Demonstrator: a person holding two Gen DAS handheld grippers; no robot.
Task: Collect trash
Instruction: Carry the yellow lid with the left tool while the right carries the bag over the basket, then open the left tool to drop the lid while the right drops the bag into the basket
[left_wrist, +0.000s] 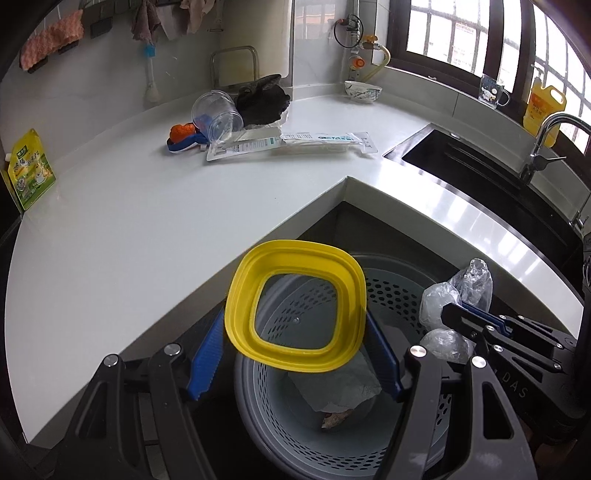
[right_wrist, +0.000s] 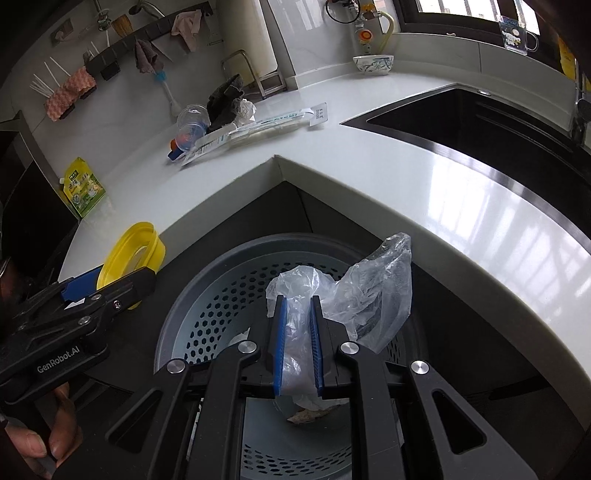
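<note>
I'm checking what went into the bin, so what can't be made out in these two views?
- Bin contents: in the left wrist view the yellow lid in the left gripper covers part; the scrap at the bottom is too small to name.
- Right wrist view: the right gripper and its plastic bag hide most of the bin floor.
- Bin base: cut off by both frames' lower edges.

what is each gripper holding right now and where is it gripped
The left gripper holds the yellow lid across its opposite outer edges. The right gripper pinches the clear plastic bag at a bunched part.
</note>
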